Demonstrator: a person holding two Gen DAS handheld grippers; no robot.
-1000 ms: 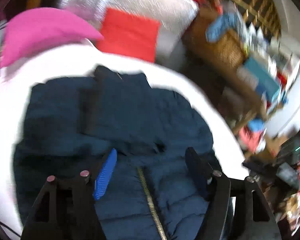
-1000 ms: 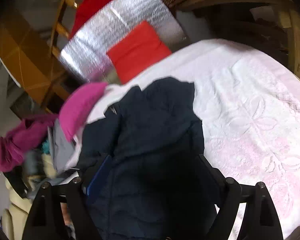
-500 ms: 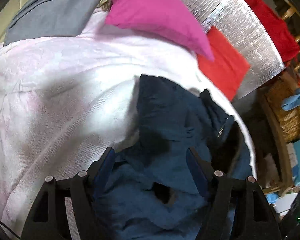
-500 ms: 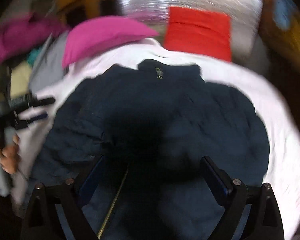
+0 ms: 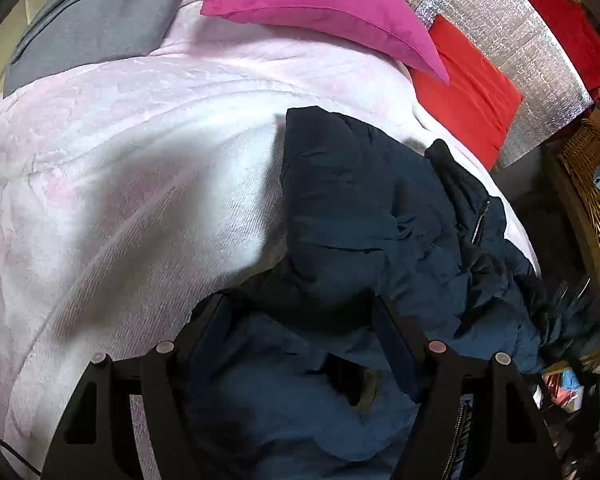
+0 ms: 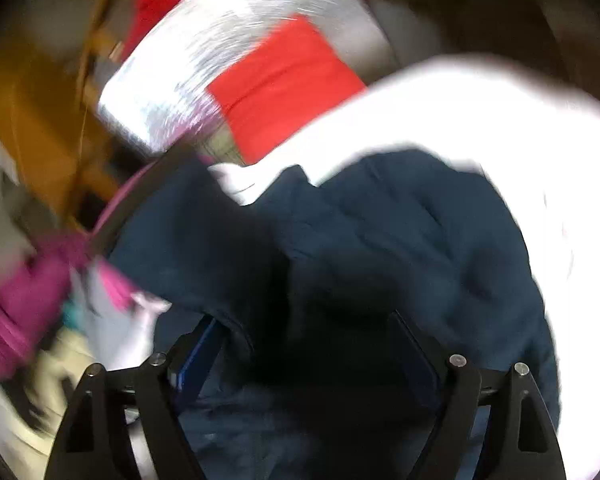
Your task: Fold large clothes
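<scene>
Both wrist views close above bed, sharing navy jacket [image 5: 364, 208], red cushion [image 6: 284, 84]

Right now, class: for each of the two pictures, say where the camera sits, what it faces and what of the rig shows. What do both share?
Left wrist: sits behind the left gripper, facing down at the navy jacket on the pale blanket; both fingers show.
Right wrist: behind the right gripper, blurred, over the same jacket.
Shared: jacket, blanket, red cushion, silver panel.

Home bedroom: bed with pale pink blanket [image 5: 140, 152], magenta pillow [image 5: 320, 4], wicker basket [image 5: 592, 184], strewn clothes.
</scene>
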